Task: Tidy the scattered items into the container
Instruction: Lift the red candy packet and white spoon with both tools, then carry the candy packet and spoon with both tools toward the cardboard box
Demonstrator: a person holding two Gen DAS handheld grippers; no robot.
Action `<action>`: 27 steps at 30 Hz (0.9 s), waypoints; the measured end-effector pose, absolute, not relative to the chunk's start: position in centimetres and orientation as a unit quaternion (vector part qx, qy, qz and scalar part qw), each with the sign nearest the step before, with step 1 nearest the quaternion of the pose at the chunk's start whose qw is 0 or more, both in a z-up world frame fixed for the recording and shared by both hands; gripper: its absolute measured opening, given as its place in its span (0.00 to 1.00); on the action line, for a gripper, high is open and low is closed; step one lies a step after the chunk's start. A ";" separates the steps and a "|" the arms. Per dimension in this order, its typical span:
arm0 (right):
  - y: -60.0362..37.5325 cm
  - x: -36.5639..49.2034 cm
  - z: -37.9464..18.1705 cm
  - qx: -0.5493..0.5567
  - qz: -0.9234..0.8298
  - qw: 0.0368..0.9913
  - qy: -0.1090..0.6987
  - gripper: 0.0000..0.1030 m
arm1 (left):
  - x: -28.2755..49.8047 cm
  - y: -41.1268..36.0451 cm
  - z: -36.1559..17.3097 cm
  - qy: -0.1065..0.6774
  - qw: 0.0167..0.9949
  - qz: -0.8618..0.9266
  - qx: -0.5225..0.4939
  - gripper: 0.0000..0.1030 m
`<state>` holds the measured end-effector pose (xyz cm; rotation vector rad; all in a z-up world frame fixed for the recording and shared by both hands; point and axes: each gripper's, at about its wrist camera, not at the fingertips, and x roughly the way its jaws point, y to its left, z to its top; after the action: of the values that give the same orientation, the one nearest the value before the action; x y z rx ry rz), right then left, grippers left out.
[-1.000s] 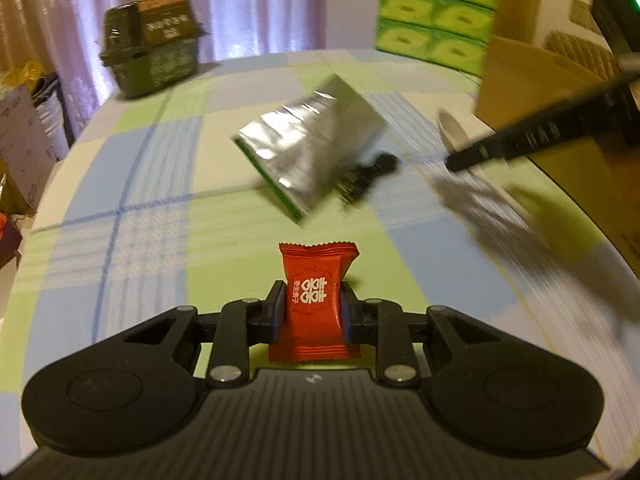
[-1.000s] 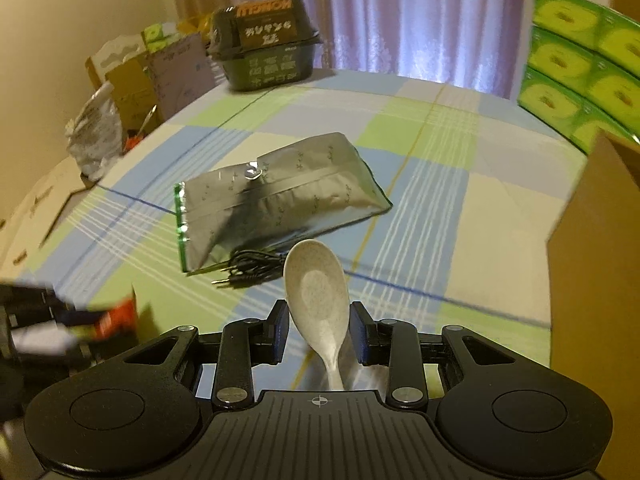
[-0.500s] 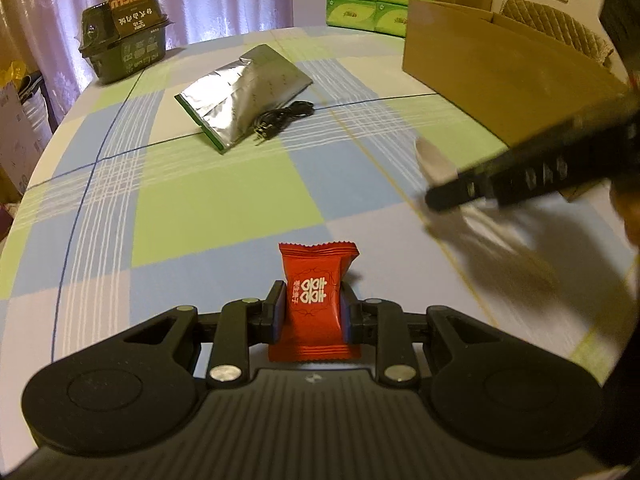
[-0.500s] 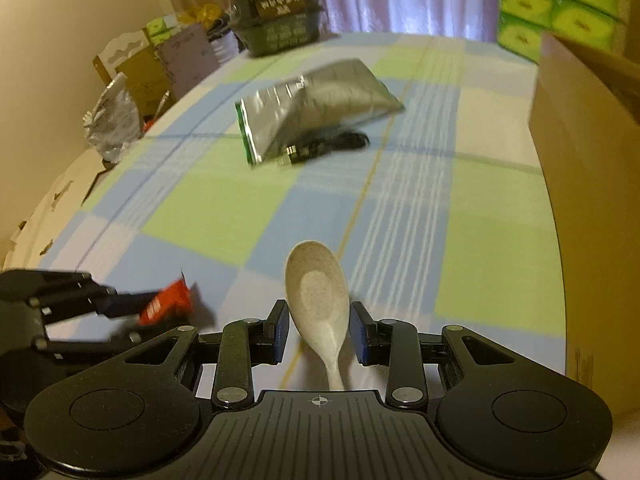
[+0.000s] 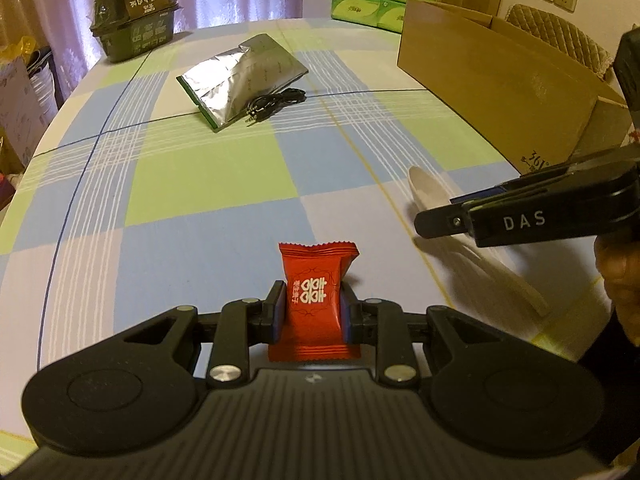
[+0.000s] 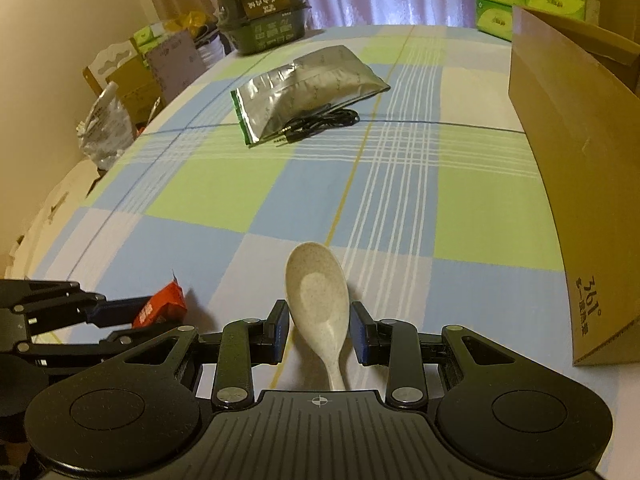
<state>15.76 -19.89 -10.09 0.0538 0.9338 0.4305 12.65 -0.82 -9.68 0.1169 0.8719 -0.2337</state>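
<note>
Item 1: red candy packet [image 5: 313, 300], upright, clamped between the pads of my left gripper [image 5: 313, 307], held just above the table's near edge.

Item 2: speckled cream spoon [image 6: 318, 300], bowl forward, handle running back between the pads of my right gripper [image 6: 319, 334]. The pads flank the bowl with a sliver of gap showing on each side, so I cannot tell whether they pinch it or only bracket it. Whether the spoon rests on the tablecloth [image 6: 248, 188] or hangs clear is also unclear.

Item 3: silver foil pouch [image 5: 242, 78], lying flat toward the table's far end, not yet collected.

Item 4: black audio cable [image 5: 276, 104], coiled, touching the pouch's near side.

Container: open cardboard box [image 5: 500, 84], standing along the table's right edge, just beside my right gripper.

Step in hand, by my reading: carrying 2 items to the box. The next move calls for lifting both grippers over the box wall, spoon first since it is nearer, and letting go only once past the rim; then 2 items remain.
</note>
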 end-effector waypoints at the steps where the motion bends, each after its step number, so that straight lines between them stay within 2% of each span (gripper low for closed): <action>1: -20.0 15.6 -10.0 0.030 0.205 0.871 0.444 0.34 | 12.5 -0.9 -9.6 0.422 0.898 -0.112 0.058 0.21; 27: -24.0 11.1 -3.0 0.103 0.164 0.913 0.359 0.34 | 9.6 -4.9 -4.6 0.395 0.908 -0.124 0.066 0.21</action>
<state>11.08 -23.99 -3.00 0.2120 0.7389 0.3373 9.58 -4.91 -4.63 0.1365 0.8143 -0.2565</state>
